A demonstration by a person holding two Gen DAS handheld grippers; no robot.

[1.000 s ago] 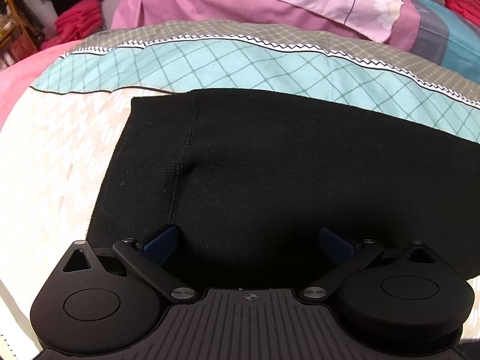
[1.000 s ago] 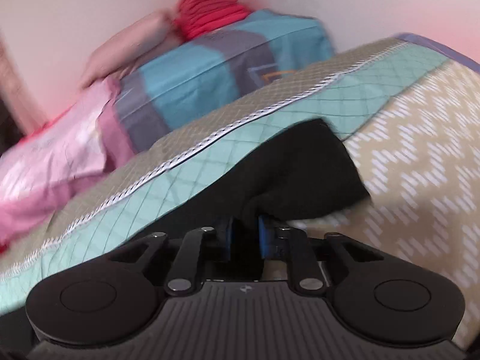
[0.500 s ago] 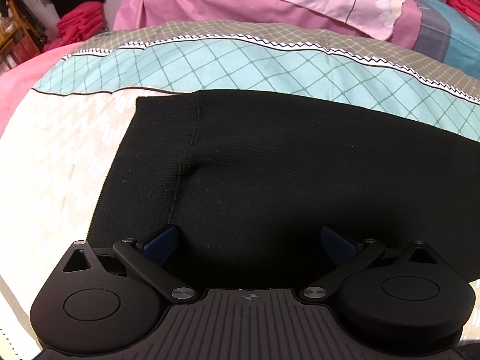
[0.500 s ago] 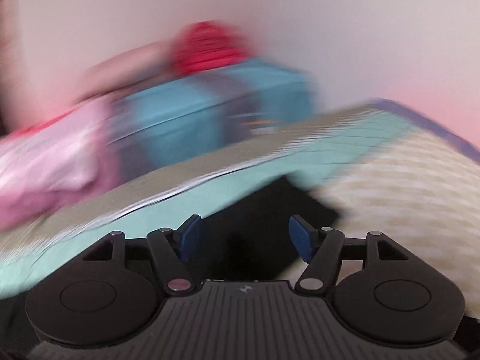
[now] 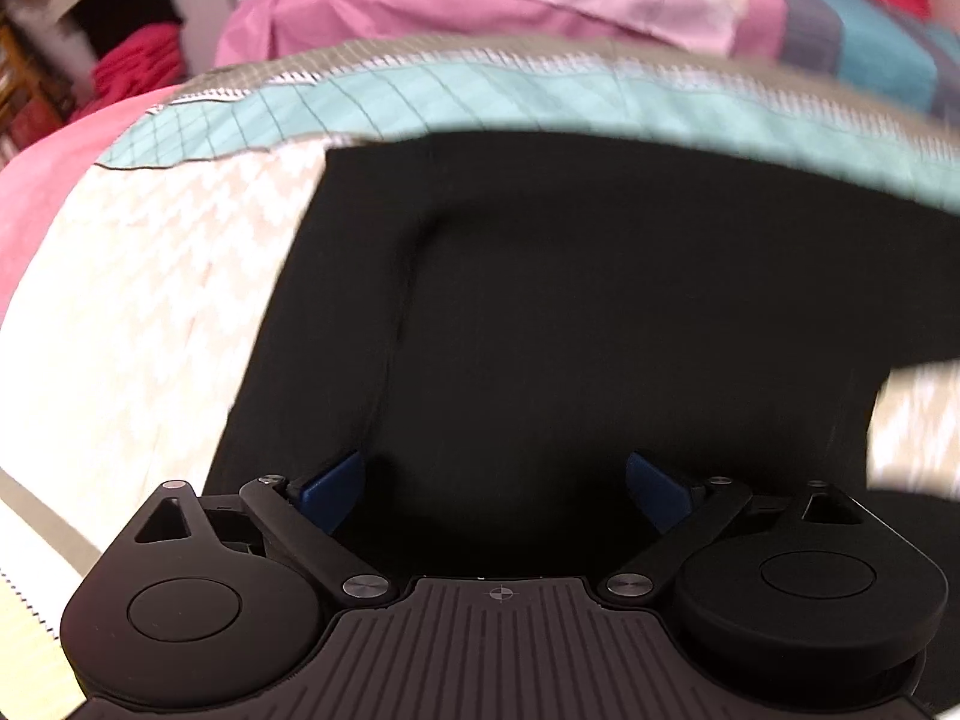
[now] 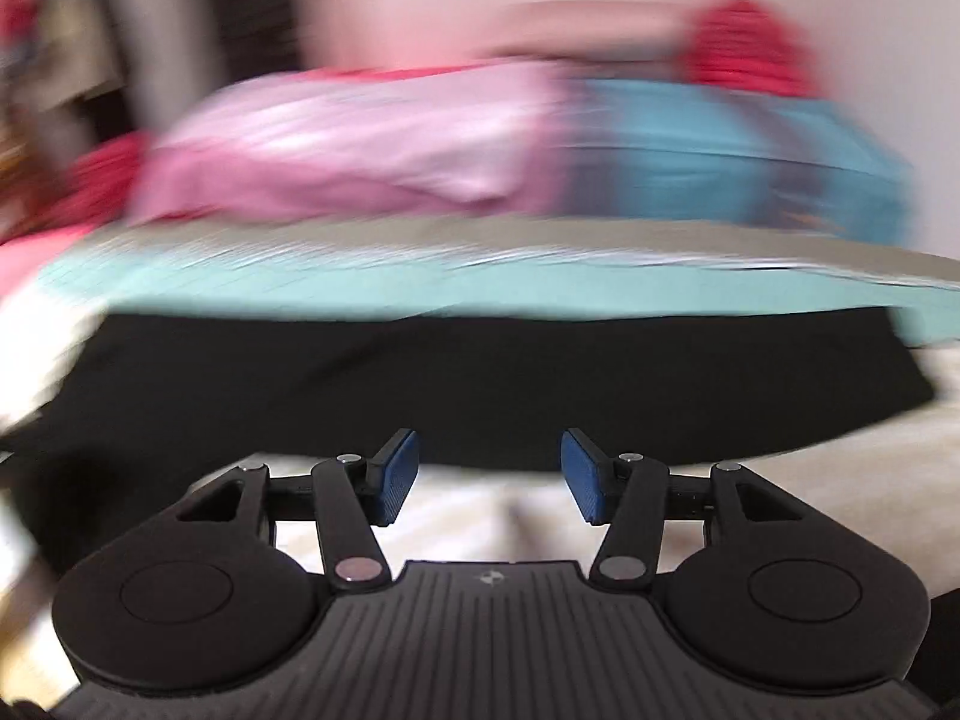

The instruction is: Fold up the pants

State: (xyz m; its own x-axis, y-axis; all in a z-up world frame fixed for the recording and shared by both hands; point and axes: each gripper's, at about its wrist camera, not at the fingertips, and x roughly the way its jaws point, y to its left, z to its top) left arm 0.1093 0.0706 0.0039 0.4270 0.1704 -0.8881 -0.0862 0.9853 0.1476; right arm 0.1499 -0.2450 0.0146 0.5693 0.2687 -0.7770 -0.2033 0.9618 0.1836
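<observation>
The black pants [image 5: 600,300] lie flat on the patterned bed cover, a seam running down their left part. My left gripper [image 5: 495,486] is open, low over the near edge of the pants, its blue pads apart with black cloth between and under them. In the right wrist view the pants [image 6: 480,378] form a wide dark band across the bed. My right gripper [image 6: 489,474] is open and empty, pulled back just short of their near edge over the cream cover. Both views are motion-blurred.
The bed cover has a cream zigzag part [image 5: 156,300] and a teal checked band [image 5: 420,96]. Pink bedding [image 6: 360,162] and a blue-grey pillow [image 6: 750,168] lie behind. Red cloth [image 6: 744,48] sits at the far back. Shelves and clothes stand at the far left [image 5: 54,60].
My right gripper let go of the pants' end, opened, and swung back and left to face the pants broadside. My left gripper stayed open and shifted slightly over the pants.
</observation>
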